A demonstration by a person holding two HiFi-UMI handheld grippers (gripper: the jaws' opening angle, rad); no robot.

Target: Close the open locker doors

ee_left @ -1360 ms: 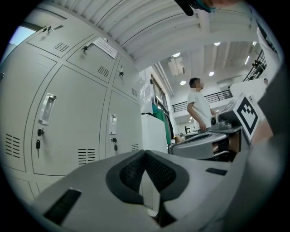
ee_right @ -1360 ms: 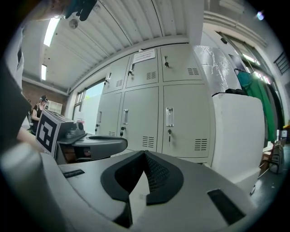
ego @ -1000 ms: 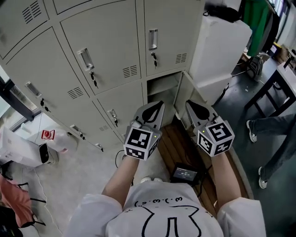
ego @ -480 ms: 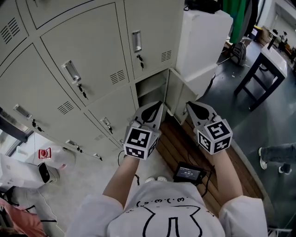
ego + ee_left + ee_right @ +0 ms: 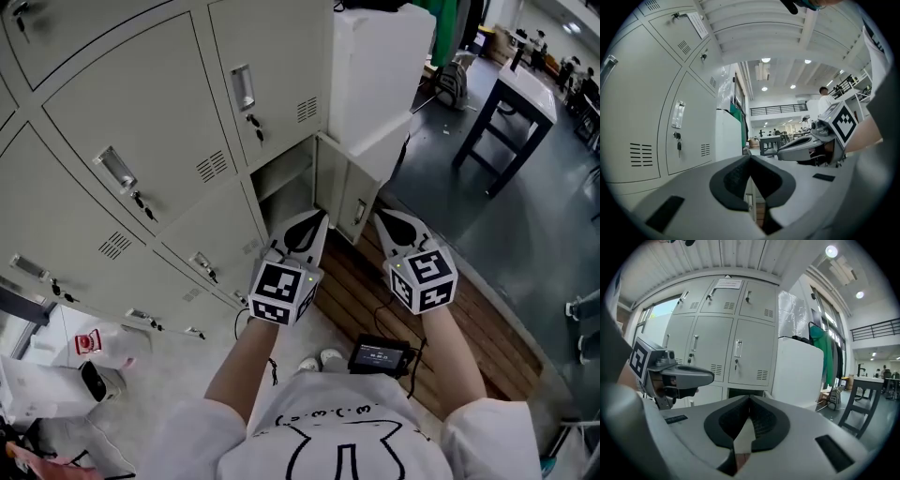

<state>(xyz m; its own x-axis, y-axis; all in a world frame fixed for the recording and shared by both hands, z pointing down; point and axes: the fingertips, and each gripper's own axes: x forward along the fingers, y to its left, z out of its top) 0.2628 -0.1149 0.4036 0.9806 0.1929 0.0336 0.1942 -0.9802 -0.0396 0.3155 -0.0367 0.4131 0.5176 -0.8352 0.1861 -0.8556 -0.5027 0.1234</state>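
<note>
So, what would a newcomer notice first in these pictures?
One low door stands open at the right end of the grey lockers. The left tool and right tool, both shut and empty, point toward it from just below in the head view.

The left forearm [image 5: 246, 349] and right forearm [image 5: 456, 356] are stretching forward side by side. The left tool [image 5: 322, 217] and right tool [image 5: 381, 216] are pointing roughly level, jaws pressing together, gripping nothing.

Probably a workshop hall: grey lockers [image 5: 122, 112], worktable [image 5: 522, 86], mezzanine railing [image 5: 778, 108].
</note>
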